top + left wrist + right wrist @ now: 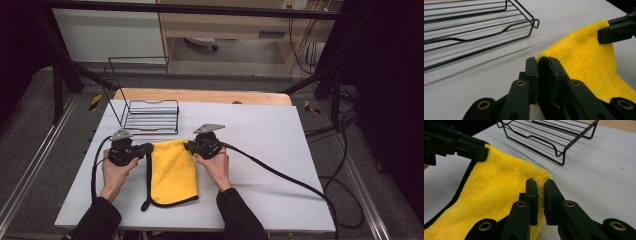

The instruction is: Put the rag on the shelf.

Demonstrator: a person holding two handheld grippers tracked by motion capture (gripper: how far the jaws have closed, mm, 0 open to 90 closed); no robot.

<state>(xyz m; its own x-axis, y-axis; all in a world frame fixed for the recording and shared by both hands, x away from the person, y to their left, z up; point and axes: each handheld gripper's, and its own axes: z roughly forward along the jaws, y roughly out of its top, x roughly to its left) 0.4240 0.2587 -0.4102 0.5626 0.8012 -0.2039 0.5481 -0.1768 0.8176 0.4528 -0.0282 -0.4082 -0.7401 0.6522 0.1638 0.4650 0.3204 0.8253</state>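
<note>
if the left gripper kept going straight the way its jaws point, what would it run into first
Probably the right gripper. The left gripper, shut on the yellow cloth's corner, points along the cloth's far edge toward it. The wire rack sits off to the side, though depth is hard to judge.

High view looks forward and down on the whole tabletop [280, 130]. Both gripper views sit low and close, sharing the yellow cloth [172, 172] and wire rack [150, 117].

Yellow cloth [496, 195], black-edged, corner pinched in the right gripper [541, 187]; left gripper [477, 152] clamps the far corner; wire rack [554, 138] behind.
</note>
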